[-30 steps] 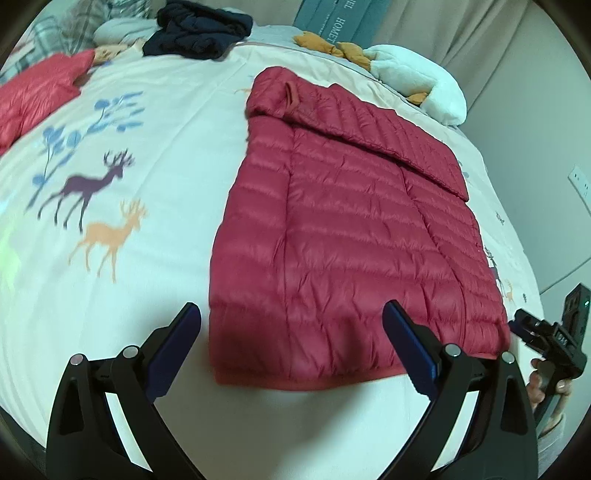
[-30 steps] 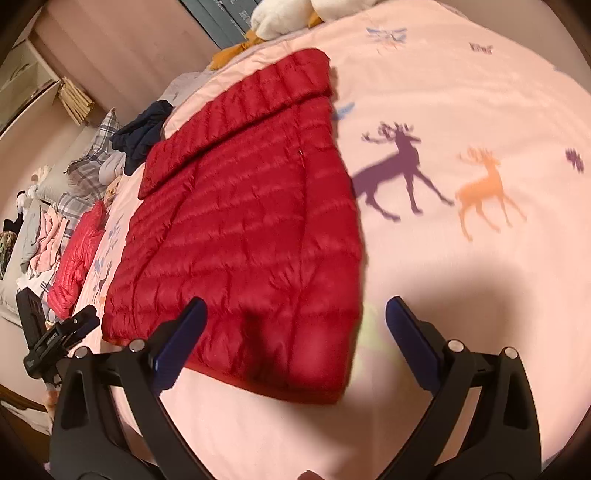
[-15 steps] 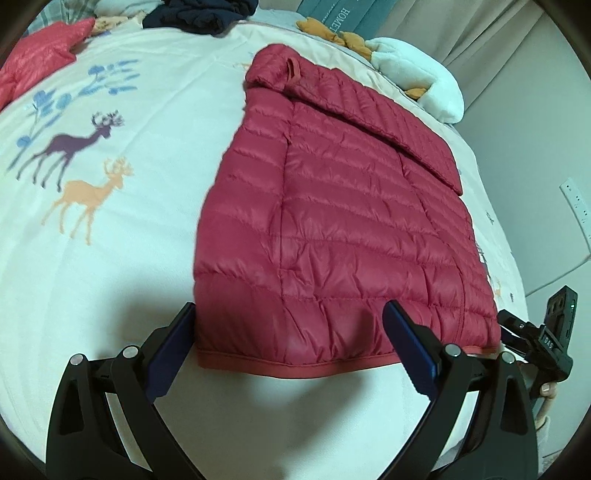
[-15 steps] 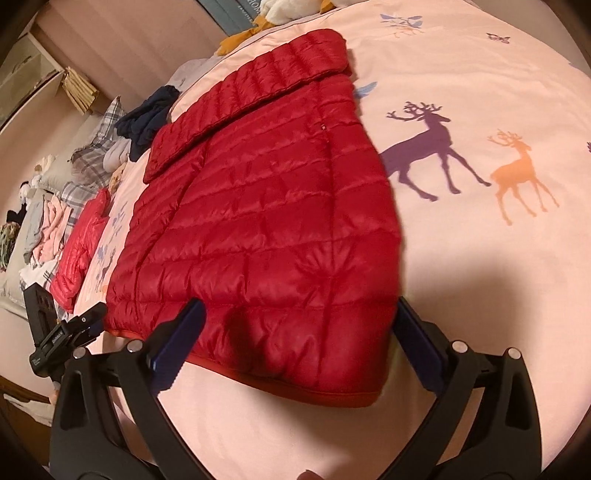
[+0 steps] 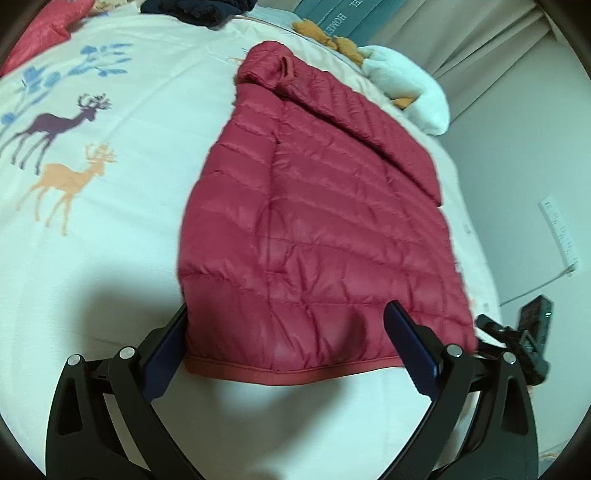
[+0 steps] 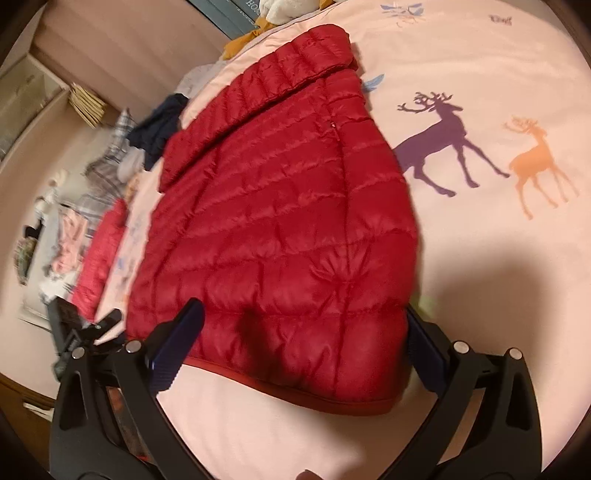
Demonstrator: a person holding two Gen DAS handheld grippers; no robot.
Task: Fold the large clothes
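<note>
A red quilted down jacket (image 5: 314, 221) lies flat on the bed, sleeves folded in, collar at the far end, hem nearest me; it also shows in the right wrist view (image 6: 280, 229). My left gripper (image 5: 288, 339) is open, its blue-padded fingers straddling the hem's left part. My right gripper (image 6: 303, 332) is open, straddling the hem's right corner. Each gripper shows at the edge of the other's view: the right gripper (image 5: 524, 332) and the left gripper (image 6: 81, 328).
The bedsheet (image 5: 110, 258) has printed deer (image 5: 70, 181). A dark garment (image 5: 199, 9), a white plush toy (image 5: 406, 85) and another red jacket (image 6: 99, 258) lie at the bed's far edges. A wall (image 5: 535, 147) is close on the right.
Both grippers have moved forward and down to the jacket's hem, which now sits between their open fingers. The jacket has not moved.
</note>
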